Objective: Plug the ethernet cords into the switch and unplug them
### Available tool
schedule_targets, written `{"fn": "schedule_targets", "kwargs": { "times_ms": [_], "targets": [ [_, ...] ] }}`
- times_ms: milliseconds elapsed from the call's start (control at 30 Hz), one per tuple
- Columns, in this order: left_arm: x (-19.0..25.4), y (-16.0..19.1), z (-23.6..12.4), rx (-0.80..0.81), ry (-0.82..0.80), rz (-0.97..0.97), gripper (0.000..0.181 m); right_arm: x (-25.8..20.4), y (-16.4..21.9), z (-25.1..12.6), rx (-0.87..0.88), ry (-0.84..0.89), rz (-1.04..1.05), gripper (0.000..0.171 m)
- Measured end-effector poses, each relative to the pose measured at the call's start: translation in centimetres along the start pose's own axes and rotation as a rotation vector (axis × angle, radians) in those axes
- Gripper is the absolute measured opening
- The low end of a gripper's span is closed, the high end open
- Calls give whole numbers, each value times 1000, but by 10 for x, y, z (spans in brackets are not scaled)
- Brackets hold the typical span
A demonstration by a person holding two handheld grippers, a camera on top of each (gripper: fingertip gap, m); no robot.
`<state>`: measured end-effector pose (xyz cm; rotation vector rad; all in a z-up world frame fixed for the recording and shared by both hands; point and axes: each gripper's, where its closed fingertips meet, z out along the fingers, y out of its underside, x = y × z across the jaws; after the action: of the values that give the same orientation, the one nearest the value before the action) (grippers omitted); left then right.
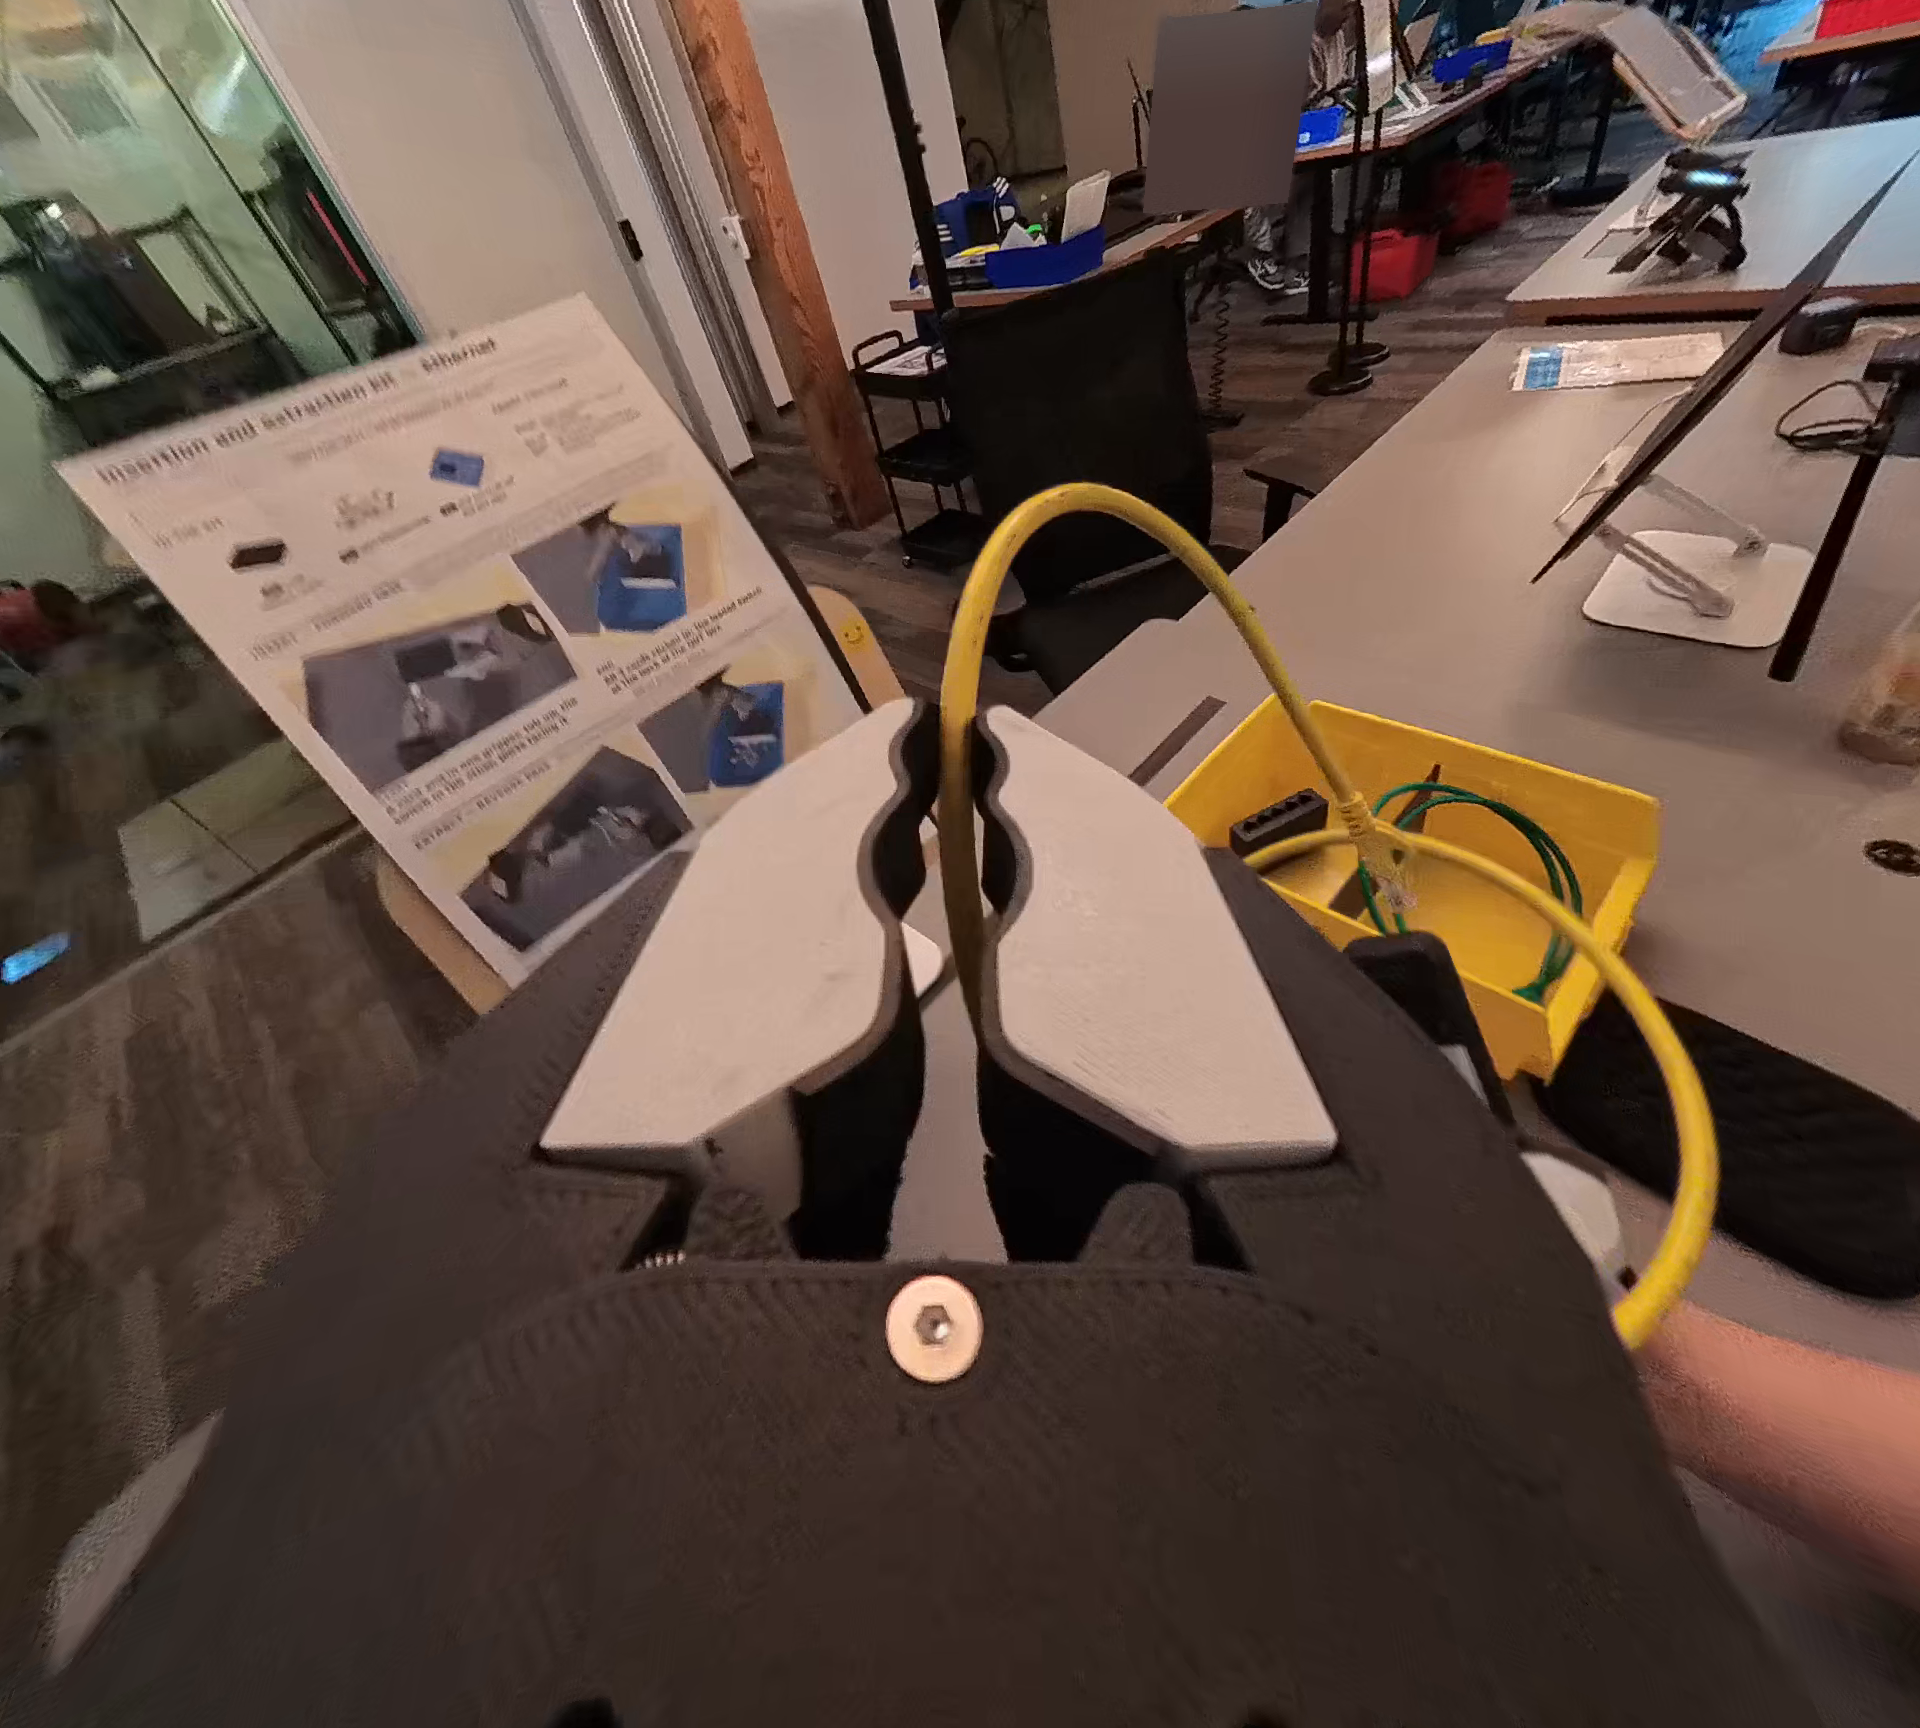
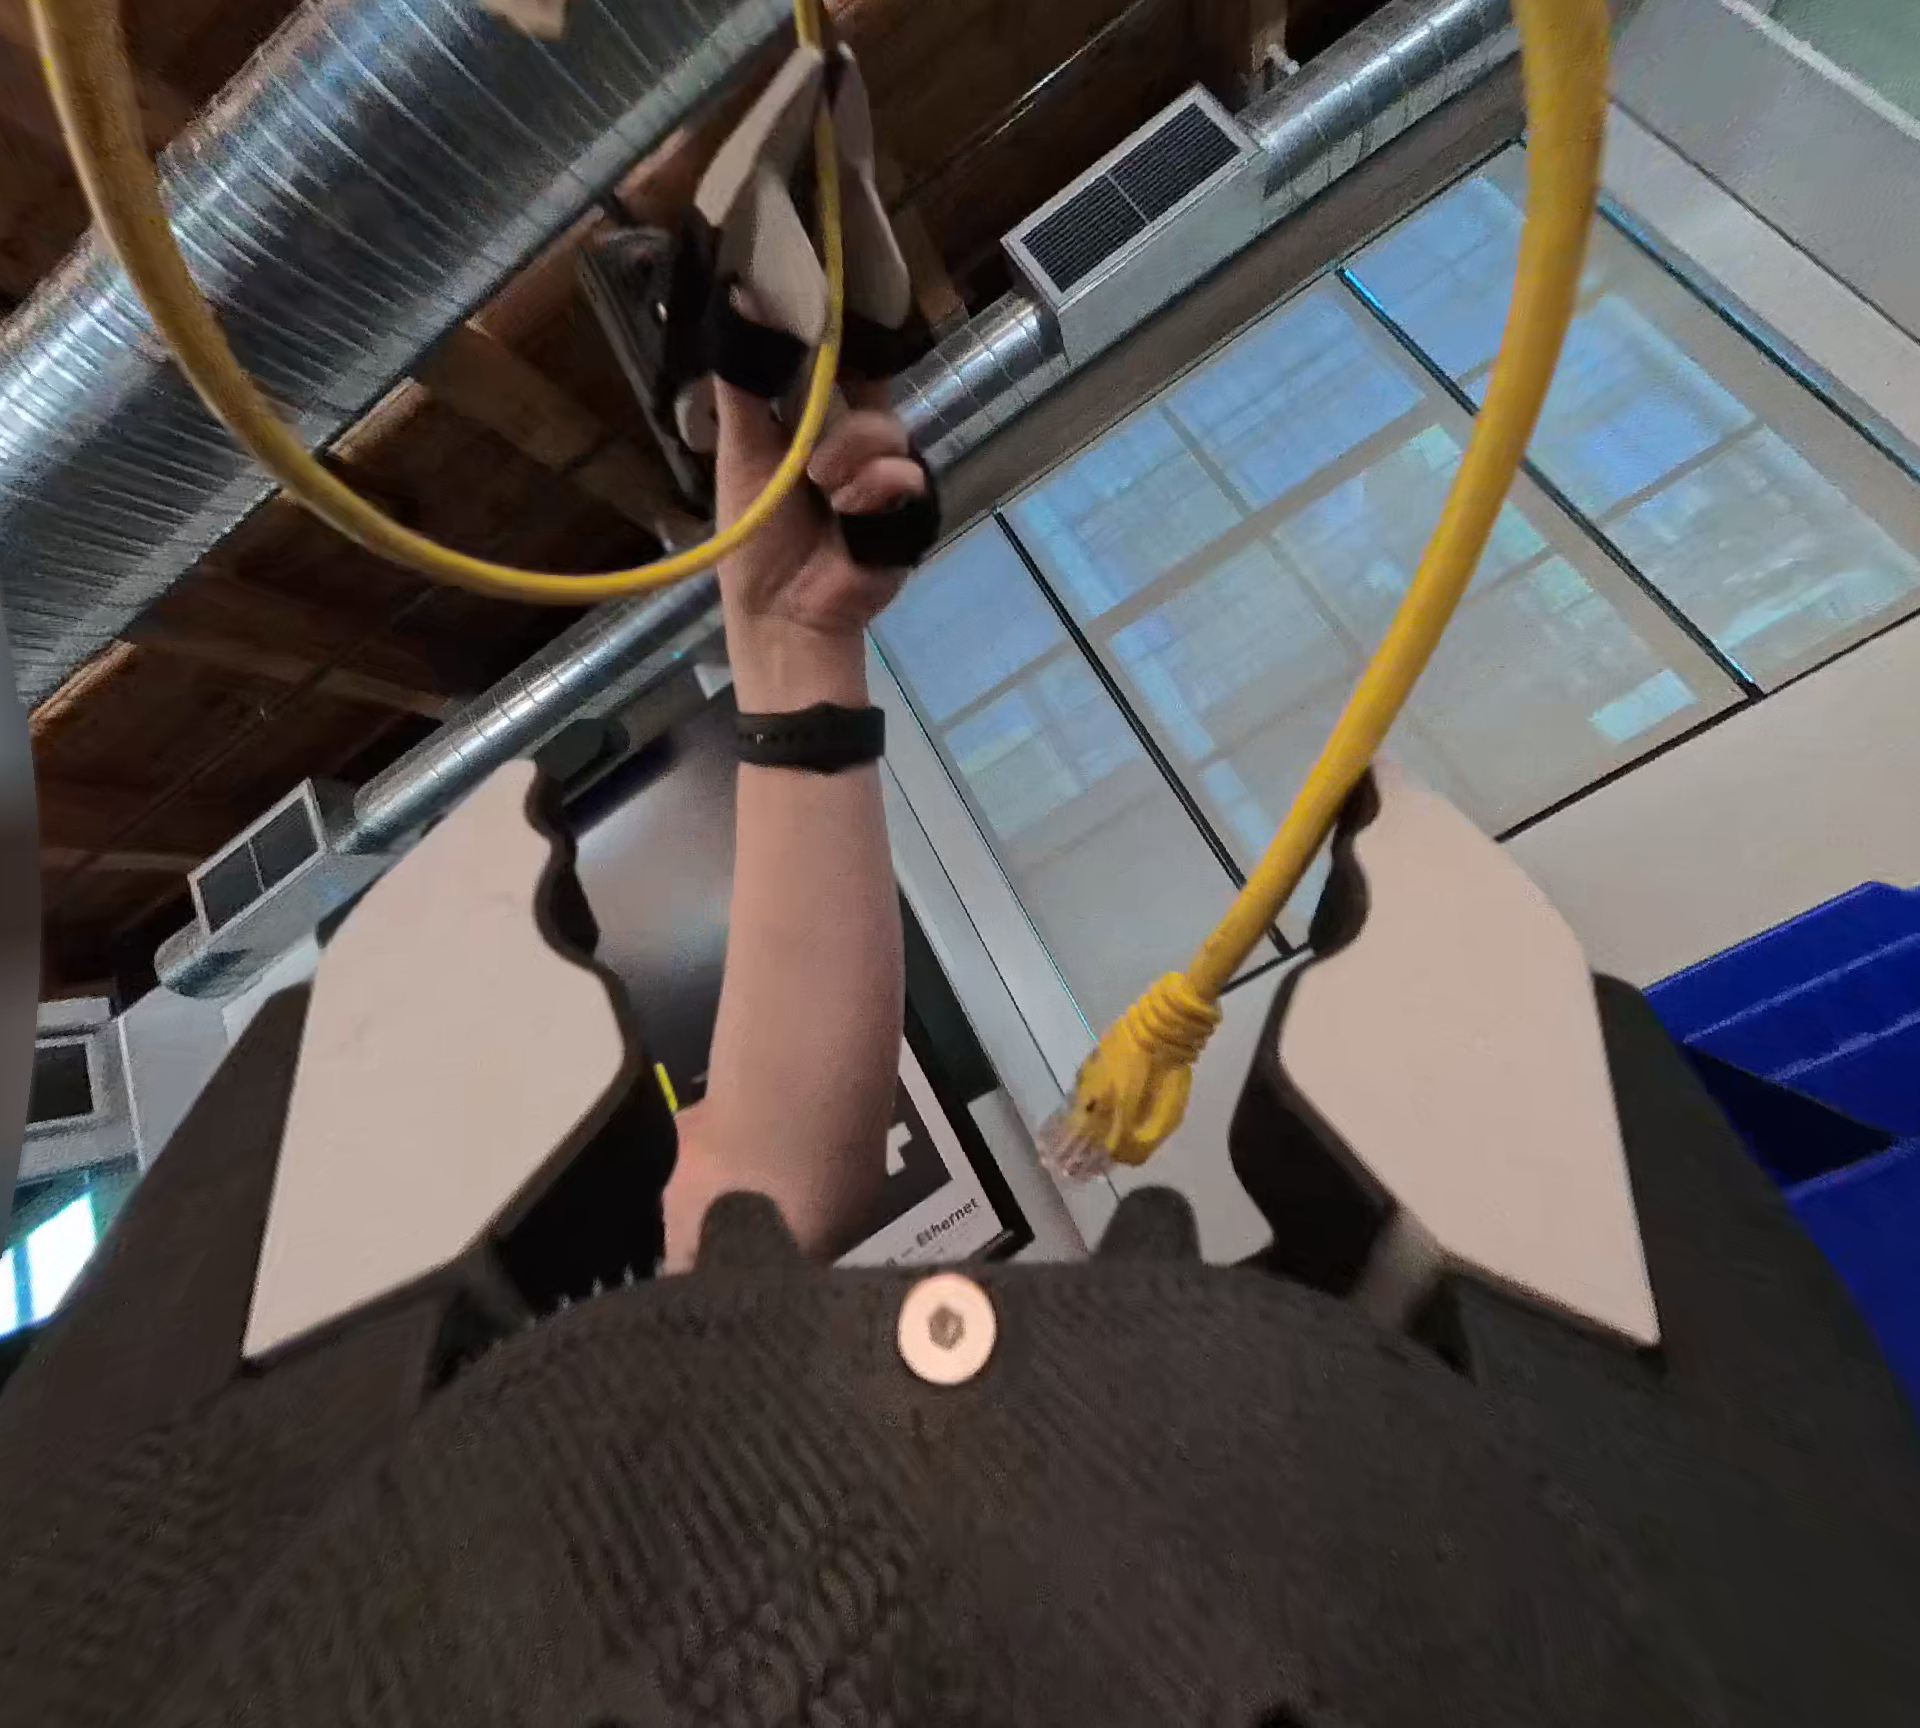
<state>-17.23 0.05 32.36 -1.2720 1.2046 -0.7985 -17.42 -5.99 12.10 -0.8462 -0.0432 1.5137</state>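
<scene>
My left gripper (image 1: pixel 956 743) is shut on the yellow ethernet cord (image 1: pixel 1049 499), pinching it at the fingertips and holding it in the air. The cord arcs over to the right and one plug (image 1: pixel 1387 868) dangles above the yellow bin (image 1: pixel 1590 805). The bin holds the black switch (image 1: pixel 1278 821) and a green cord (image 1: pixel 1538 857). The right wrist view looks up at the ceiling. My right gripper (image 2: pixel 956 785) is open, and the cord's other plug (image 2: pixel 1122 1096) hangs between its fingers, close to the right finger (image 2: pixel 1455 1003). The left gripper (image 2: pixel 831 57) shows above it, held by a hand.
An instruction board (image 1: pixel 436 618) leans at the left. The yellow bin sits on a grey table (image 1: pixel 1403 587) next to a black mat (image 1: pixel 1766 1159). Monitor stands (image 1: pixel 1683 587) are farther back. A blue bin (image 2: pixel 1818 1055) is at the right. A person's forearm (image 1: pixel 1766 1429) is at lower right. My right fingertips sit around 25 cm from my left ones.
</scene>
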Motion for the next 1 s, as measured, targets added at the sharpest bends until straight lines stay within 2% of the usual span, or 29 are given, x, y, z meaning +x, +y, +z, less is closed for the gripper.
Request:
{"fn": "schedule_targets", "kwargs": {
  "times_ms": [100,367,633,833,1000],
  "targets": [
    [-1,30,7,-17,12,-67,5,-5,-11,-8,7,14,-34,140],
    [6,118,38,-102,0,-186,5,-28,-9,-14,-19,-17,-53,141],
    [55,167,59,-111,219,-355,5,-11,-12,-26,4,47,15,139],
    [82,202,71,-195,281,-302,5,5,-10,-29,-46,149,16,121],
    [108,227,70,-302,370,-233,5,18,-12,-35,-67,182,68,95]
  ]
}}
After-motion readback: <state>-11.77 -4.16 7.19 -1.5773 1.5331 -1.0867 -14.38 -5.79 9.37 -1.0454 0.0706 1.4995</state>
